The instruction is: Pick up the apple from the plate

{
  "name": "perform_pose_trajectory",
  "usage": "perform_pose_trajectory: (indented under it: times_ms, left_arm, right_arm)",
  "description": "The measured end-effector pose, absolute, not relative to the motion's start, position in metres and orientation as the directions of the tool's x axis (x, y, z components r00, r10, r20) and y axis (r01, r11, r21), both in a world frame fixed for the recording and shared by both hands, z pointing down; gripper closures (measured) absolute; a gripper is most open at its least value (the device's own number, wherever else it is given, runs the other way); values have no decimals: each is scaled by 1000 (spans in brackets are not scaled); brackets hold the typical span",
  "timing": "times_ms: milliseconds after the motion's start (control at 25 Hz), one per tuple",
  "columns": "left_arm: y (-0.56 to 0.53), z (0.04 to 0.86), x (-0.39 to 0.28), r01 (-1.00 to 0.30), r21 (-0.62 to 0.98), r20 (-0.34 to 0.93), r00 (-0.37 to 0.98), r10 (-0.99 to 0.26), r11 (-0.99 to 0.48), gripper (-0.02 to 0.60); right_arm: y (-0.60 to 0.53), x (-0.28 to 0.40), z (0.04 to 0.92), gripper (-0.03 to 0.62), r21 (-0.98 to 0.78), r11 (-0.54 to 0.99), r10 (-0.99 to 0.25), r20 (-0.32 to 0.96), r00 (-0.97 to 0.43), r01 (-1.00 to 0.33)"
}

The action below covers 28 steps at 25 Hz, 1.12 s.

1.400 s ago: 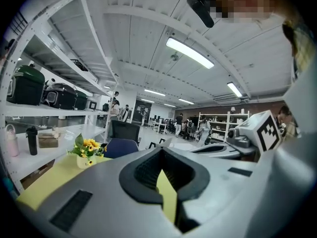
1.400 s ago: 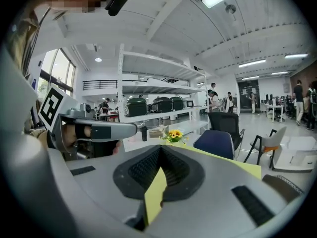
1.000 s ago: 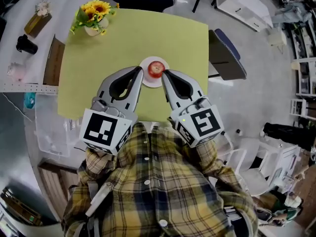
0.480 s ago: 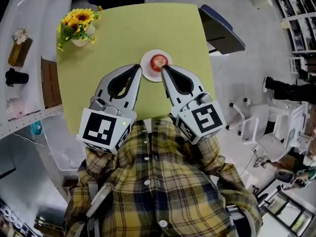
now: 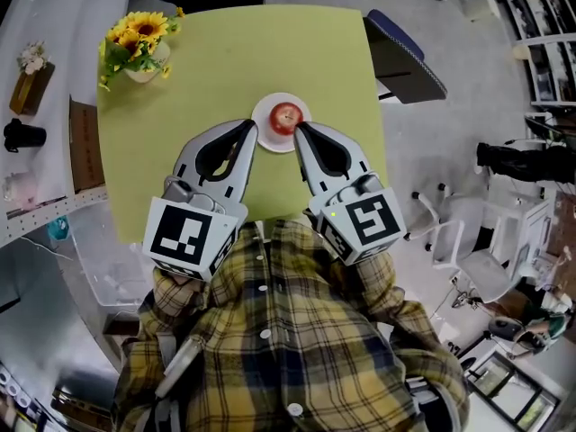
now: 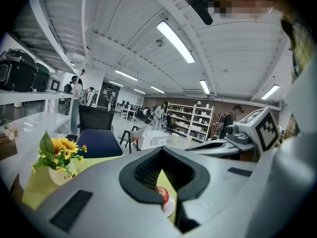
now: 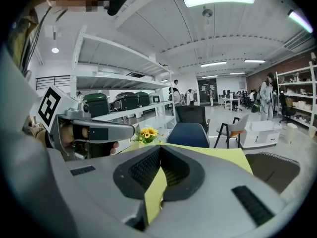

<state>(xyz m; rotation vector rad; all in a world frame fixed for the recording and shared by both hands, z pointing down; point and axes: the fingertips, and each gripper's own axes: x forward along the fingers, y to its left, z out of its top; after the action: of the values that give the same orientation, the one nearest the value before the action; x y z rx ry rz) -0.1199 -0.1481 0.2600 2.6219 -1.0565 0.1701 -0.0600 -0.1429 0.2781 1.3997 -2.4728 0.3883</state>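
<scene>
Approach stage: apple (image 5: 286, 115) on plate (image 5: 266, 133), centre frame; left gripper (image 5: 248, 126), right gripper (image 5: 301, 129) — fingers closed, empty; opening due next.

- Head view: from above the person's chest, looking steeply down on the table (image 5: 225, 61). The whole tabletop is in frame, with floor around it.
- Left gripper view: rides on the left gripper (image 5: 249, 126), close behind its jaws over the table's near half. It faces almost level across the table to the chair (image 6: 99, 142) beyond.
- Right gripper view: set likewise on the right gripper (image 5: 300, 130), just beside the left.
- Shared: all three show the table, chair and flowers (image 5: 139, 39). Each gripper view catches the other gripper at its side.
</scene>
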Motion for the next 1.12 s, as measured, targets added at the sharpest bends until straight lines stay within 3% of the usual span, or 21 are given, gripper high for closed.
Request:
perform_pose_trajectory:
  times_ms: [720, 1120]
  left_arm:
    - [-169, 293, -107, -719, 256, 275, 695, -664, -646, 583]
    - [-174, 326, -101, -714, 283, 322, 700, -638, -640, 583]
  right_arm:
    - [-167, -43, 316, 595, -138, 515, -753, 399, -524, -846]
    - [-170, -35, 358, 477, -182, 522, -698, 470, -540, -833]
